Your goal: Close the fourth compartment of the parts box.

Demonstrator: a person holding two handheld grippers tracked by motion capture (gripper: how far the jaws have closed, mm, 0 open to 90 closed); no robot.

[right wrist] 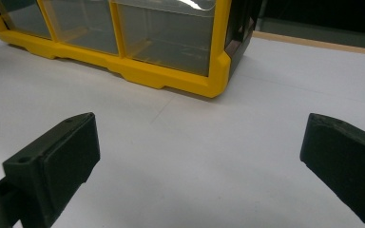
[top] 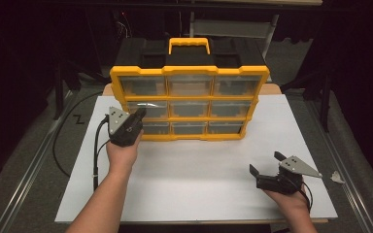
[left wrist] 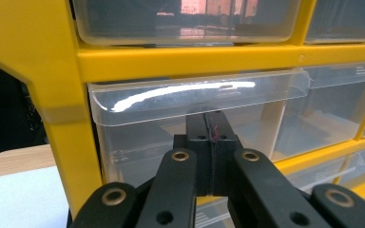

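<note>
White tabletop (top: 199, 179) in dark room, bearing yellow drawer organizer (top: 189, 90) at rear centre. Left gripper (left wrist: 208, 137) closed against middle-left clear drawer (left wrist: 171, 114); right gripper (top: 268, 162) spread wide over bare surface.

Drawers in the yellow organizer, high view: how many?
9 drawers, in a three-by-three grid on the organizer front. The left gripper covers part of the middle-left and bottom-left ones.
</note>
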